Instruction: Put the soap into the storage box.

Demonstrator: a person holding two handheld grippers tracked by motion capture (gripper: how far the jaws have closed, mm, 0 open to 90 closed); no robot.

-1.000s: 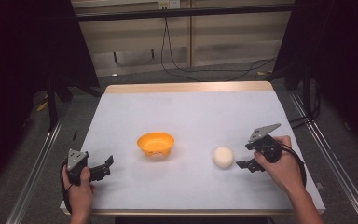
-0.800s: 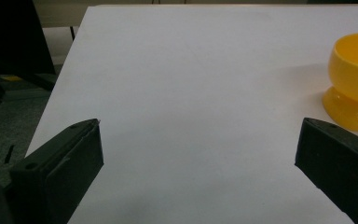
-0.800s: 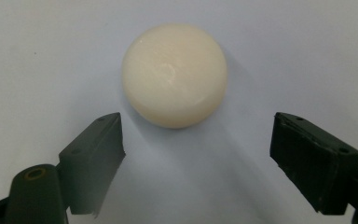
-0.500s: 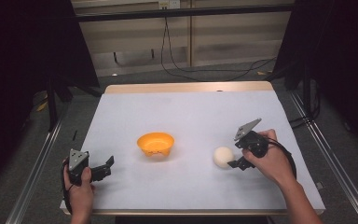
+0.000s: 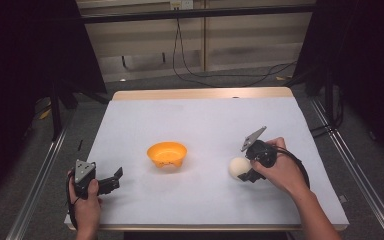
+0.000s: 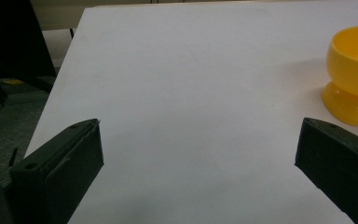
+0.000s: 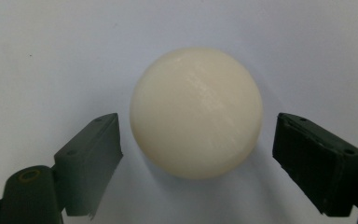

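A cream ball lies on the white table, right of middle. My right gripper has come up to it from the right. In the right gripper view the ball sits just ahead of and partly between the two black jaws of my right gripper. A gap shows on each side, so the pads do not touch it. These jaws have just been opening. An orange bowl stands at the table's middle. My left gripper rests open near the front left corner, with the bowl off to its right.
The white sheet ends in a wooden edge at the back. Metal rails run along both sides of the table. Cables lie on the floor behind it.
My right gripper has moved left, up to the ball, which now lies partly between its jaws. The left hand and gripper have kept still.
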